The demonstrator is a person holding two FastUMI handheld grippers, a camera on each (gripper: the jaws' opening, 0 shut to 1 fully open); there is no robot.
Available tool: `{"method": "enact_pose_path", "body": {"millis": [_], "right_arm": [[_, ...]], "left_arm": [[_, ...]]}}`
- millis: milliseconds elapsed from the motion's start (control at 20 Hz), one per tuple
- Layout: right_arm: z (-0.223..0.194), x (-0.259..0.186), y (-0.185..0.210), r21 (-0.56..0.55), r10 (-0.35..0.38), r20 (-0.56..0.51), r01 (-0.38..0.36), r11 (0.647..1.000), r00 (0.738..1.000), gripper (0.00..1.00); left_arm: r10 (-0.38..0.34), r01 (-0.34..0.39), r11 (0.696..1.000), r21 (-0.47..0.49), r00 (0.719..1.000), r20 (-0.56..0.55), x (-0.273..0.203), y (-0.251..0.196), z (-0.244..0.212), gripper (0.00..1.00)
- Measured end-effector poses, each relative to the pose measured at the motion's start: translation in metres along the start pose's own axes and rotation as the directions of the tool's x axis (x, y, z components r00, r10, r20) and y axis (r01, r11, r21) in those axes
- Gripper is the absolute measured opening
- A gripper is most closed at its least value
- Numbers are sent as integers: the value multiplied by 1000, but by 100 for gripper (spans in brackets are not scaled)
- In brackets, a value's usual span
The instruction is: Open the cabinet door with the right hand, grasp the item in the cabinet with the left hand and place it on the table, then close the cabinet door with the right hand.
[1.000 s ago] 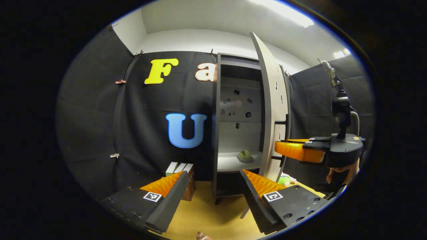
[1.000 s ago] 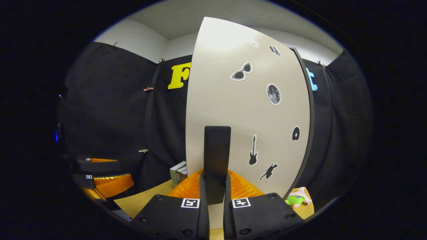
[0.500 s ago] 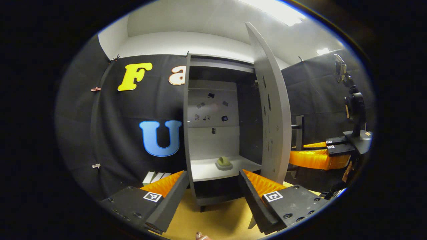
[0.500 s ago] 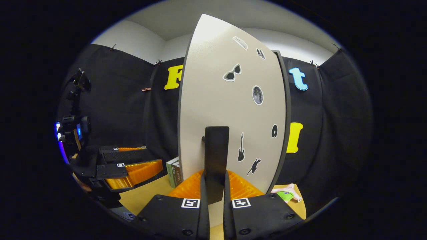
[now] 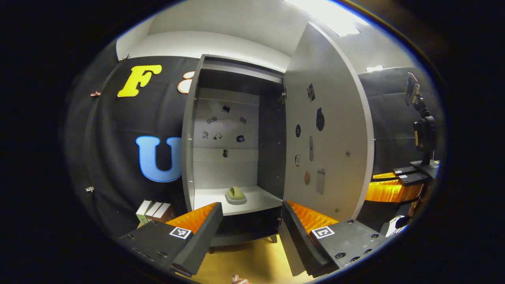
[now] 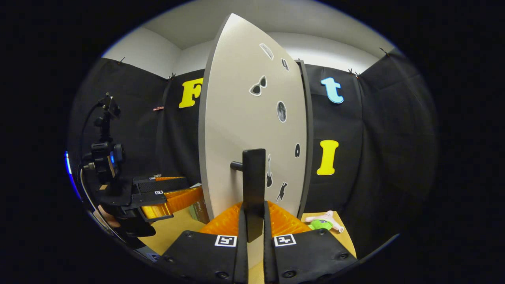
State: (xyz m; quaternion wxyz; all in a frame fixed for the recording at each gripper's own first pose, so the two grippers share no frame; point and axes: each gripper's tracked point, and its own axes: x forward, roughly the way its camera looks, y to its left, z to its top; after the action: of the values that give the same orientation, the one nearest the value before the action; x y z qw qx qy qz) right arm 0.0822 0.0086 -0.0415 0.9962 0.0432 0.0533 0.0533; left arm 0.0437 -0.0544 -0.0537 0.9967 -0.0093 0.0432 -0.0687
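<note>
The grey cabinet [image 5: 189,130] stands open, and its door [image 5: 327,146] is swung out to the right. On the white shelf [image 5: 256,199] lies a small green item on a grey base [image 5: 236,195]. My left gripper [image 5: 250,206] is open in front of and just below the shelf, a short way from the item. In the right gripper view, my right gripper [image 6: 254,205] is shut on the door's black handle bar [image 6: 253,177], facing the stickered outer side of the door [image 6: 244,130]. The left gripper [image 6: 189,186] shows at the left there, and the right gripper [image 5: 388,189] shows past the door's edge in the left gripper view.
The cabinet stands on a yellow table [image 6: 169,232]. A few books [image 5: 152,210] stand left of the cabinet. A green and pink plush toy [image 6: 321,223] lies on the table to the right of the door.
The door has swung wider open with my right gripper still on its handle. My left gripper has turned toward the cabinet's inside, and the item now sits nearer the middle of its view.
</note>
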Motion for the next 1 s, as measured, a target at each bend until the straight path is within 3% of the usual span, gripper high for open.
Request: {"method": "enact_pose_path", "body": {"millis": [300, 350, 400, 700, 900, 1000], "right_arm": [[2, -6, -22, -11, -73, 6, 73, 997, 997, 19], [2, -5, -24, -5, -75, 7, 75, 997, 997, 14], [1, -6, -26, 6, -72, 6, 72, 997, 997, 18], [2, -8, -43, 31, -68, 5, 68, 997, 998, 18], [4, -10, -62, 6, -100, 15, 100, 995, 995, 14], [4, -9, -58, 33, -82, 22, 81, 996, 996, 13]], "left_arm": [[-27, 27, 1000, 8, 1000, 14, 38, -19, 3, 95], [-31, 31, 999, 15, 999, 15, 45, -22, 4, 95], [-33, 33, 999, 25, 999, 17, 52, -24, 4, 95], [-62, 62, 998, -3, 998, 4, 93, -40, -3, 95], [-21, 22, 999, -26, 1000, 12, 123, -31, -2, 95], [-3, 3, 1000, -19, 1000, 8, 141, -25, -2, 95]]}}
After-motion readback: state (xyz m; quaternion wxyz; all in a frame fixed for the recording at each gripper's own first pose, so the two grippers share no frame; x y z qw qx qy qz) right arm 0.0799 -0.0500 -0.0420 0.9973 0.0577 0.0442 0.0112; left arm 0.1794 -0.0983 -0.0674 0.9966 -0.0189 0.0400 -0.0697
